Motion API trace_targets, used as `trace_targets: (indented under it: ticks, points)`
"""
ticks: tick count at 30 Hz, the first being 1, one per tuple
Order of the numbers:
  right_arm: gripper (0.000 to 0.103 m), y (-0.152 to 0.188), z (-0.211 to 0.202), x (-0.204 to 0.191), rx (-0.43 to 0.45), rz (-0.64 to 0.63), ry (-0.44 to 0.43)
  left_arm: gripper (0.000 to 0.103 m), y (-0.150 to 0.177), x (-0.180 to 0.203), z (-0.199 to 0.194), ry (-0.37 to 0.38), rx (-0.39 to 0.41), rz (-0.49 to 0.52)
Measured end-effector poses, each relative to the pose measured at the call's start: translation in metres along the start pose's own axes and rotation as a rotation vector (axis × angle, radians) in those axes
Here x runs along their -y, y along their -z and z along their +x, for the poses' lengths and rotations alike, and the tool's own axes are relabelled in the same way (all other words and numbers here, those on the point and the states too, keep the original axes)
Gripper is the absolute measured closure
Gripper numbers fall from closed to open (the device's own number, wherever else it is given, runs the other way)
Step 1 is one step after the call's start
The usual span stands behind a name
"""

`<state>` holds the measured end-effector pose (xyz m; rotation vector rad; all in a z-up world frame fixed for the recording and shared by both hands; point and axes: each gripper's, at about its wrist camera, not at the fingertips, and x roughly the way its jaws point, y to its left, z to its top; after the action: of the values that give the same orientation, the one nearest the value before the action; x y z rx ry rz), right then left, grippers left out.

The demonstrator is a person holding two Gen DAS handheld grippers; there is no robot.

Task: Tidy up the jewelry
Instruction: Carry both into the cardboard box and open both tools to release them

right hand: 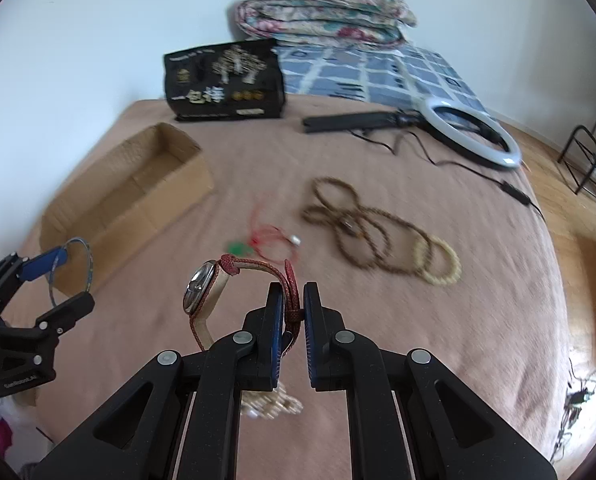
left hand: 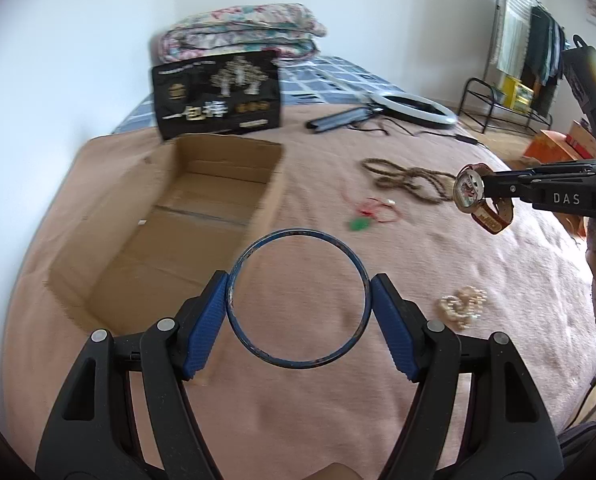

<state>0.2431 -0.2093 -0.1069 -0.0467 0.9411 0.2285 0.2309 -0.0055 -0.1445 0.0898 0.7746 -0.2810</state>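
Note:
My left gripper (left hand: 298,284) is shut on a blue bangle (left hand: 266,356), its blue pads pressing the ring's two sides, held in the air just right of an open cardboard box (left hand: 186,216). My right gripper (right hand: 294,292) is shut on the red strap of a wristwatch (right hand: 202,288), which hangs to the left of the fingers above the pink blanket. In the left wrist view the watch (left hand: 468,190) and right gripper (left hand: 486,188) show at the right. The right wrist view has the left gripper (right hand: 72,274) with the bangle (right hand: 88,270) at the left, near the box (right hand: 138,196).
On the pink blanket (right hand: 378,320) lie a brown bead necklace (right hand: 350,220), a cream bead bracelet (right hand: 438,260), a red string with a green pendant (right hand: 258,240), and a pale bead cluster (left hand: 462,306). A black bag (right hand: 226,80), ring light (right hand: 478,132) and folded quilt (right hand: 322,12) lie further back.

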Motion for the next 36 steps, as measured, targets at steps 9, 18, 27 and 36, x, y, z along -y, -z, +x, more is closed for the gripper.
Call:
trace_targets:
  ticks: [9,18,27,36]
  points:
    - [0.095,-0.039,0.018,-0.059,0.021,-0.072,-0.064,0.03,-0.007,-0.058,-0.01,-0.08,0.02,-0.051]
    - [0.095,-0.068,0.05,-0.121,0.022,-0.143,-0.12,0.03,-0.009,-0.105,-0.005,-0.138,0.009,-0.099]
    - [0.095,-0.082,0.08,-0.147,-0.007,-0.145,-0.144,0.03,-0.008,-0.124,0.007,-0.148,-0.01,-0.119]
    - [0.094,-0.087,0.088,-0.155,-0.019,-0.14,-0.162,0.03,-0.009,-0.124,0.013,-0.144,-0.014,-0.128]
